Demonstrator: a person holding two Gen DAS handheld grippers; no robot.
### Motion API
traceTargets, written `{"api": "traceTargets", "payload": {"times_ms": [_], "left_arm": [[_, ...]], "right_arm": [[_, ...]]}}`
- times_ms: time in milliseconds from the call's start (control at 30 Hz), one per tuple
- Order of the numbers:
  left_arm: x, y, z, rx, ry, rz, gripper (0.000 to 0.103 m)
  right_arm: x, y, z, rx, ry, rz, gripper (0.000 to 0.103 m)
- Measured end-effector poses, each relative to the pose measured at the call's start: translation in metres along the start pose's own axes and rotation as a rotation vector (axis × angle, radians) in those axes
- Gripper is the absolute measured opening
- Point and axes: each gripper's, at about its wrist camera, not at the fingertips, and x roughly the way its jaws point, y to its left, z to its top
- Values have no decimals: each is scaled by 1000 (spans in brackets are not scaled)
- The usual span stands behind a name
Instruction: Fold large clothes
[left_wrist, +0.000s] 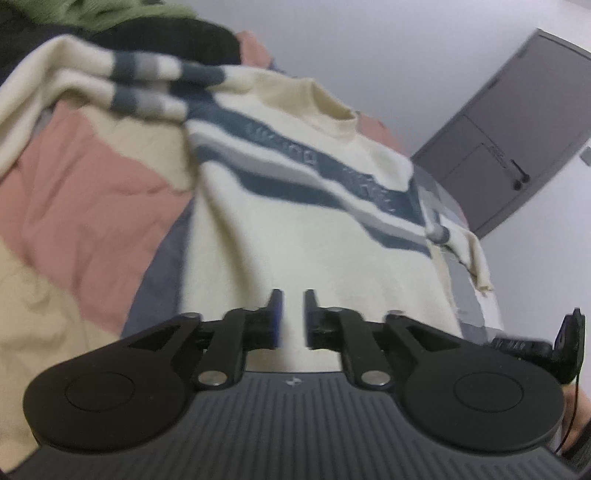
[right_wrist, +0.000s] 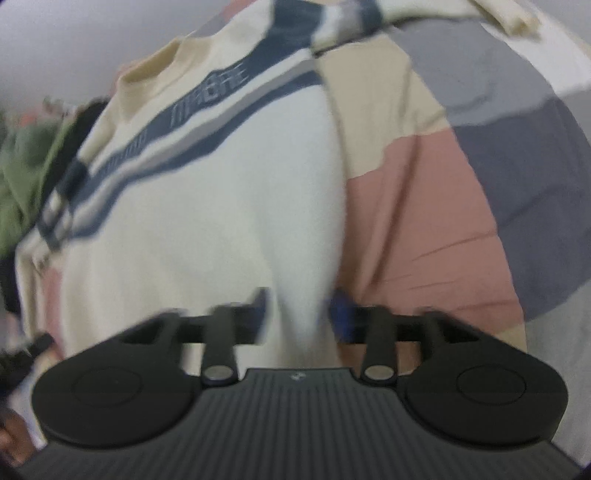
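Just ahead of both tongs a cream sweater (left_wrist: 306, 229) with navy and grey chest stripes is lying face up on a bed whose patchwork quilt (left_wrist: 85, 192) is showing pink, beige and grey panels. The left tongs (left_wrist: 293, 299) are hovering over the hem end of the garment with their jaws standing a narrow gap apart, and nothing is sitting between the pads; the cloth seen through the gap is lying below them rather than being pinched. The right tongs (right_wrist: 299, 301) are poised over the same hem end nearer the sweater's edge, jaws standing wide, with a soft ridge of cream fabric rising in the gap but the pads not pressing on it as far as the blur allows me to tell. The sweater's long axis is running straight away from both tongs, hem nearest and collar (left_wrist: 332, 107) farthest, so each tool is looking up the body toward the stripes. One sleeve (left_wrist: 92, 77) is folded across the top to the far left of the left tongs, its striped cuff lying near the chest band, while the other sleeve (right_wrist: 509, 14) is trailing off beyond the right tongs. A heap of dark and green clothes (left_wrist: 110, 18) is waiting past the collar. Both hands are about equally near the hem, so the next fold is probably starting from there.
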Motion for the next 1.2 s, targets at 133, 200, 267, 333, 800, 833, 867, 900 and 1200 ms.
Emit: {"api": "traceTargets", "payload": {"times_ms": [133, 200, 267, 333, 800, 833, 867, 900, 1200], "left_arm": [[10, -4, 0, 15, 4, -22, 44], [18, -6, -1, 26, 10, -15, 45], [25, -7, -2, 30, 13, -21, 45], [31, -10, -2, 46, 9, -19, 45], [95, -50, 5, 338, -79, 95, 45], [99, -50, 7, 330, -76, 88, 45], [103, -49, 8, 318, -76, 79, 45], [107, -49, 10, 315, -78, 72, 45], [123, -43, 25, 263, -103, 65, 45]], "right_arm": [[-14, -24, 28, 92, -55, 81, 70], [-18, -39, 48, 125, -126, 113, 70], [-15, -54, 73, 154, -205, 110, 71], [-5, -71, 101, 165, -283, 111, 70], [106, -174, 244, 327, -622, -48, 54], [107, -180, 251, 333, -654, -62, 54], [108, -186, 256, 349, -683, -71, 54], [109, -193, 261, 371, -704, -74, 54], [99, -244, 318, 441, -819, -188, 54]]}}
